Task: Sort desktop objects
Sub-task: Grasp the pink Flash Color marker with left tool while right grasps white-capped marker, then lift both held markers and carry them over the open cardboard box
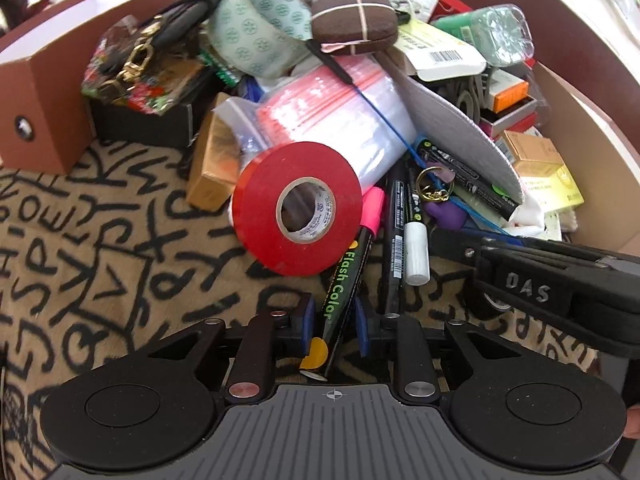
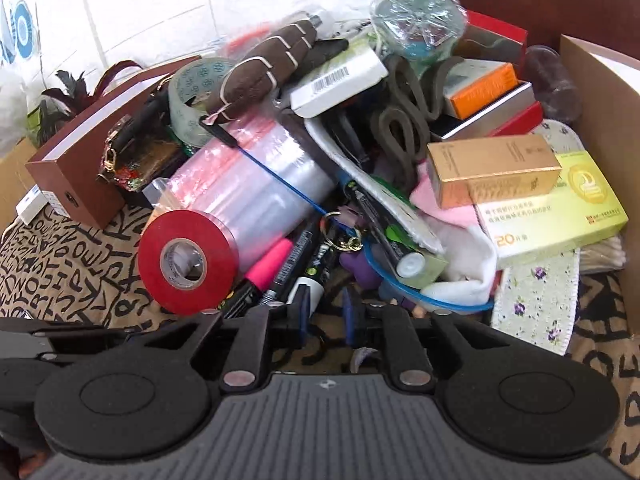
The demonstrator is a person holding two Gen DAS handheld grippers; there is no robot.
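Note:
A pile of desk clutter lies on a letter-patterned cloth. In the left wrist view, my left gripper has its blue-padded jaws closed on the black "Flash Color" marker with a pink cap, just below the red tape roll. A white-capped marker and a black pen lie beside it. In the right wrist view, my right gripper is narrowly open and empty, low over the cloth in front of the white-capped marker. The red tape roll is to its left.
Behind are a roll of zip bags, green patterned tape, a brown pouch, a brown box, a gold box, a yellow-green box and a keyring. A cardboard wall closes the right side.

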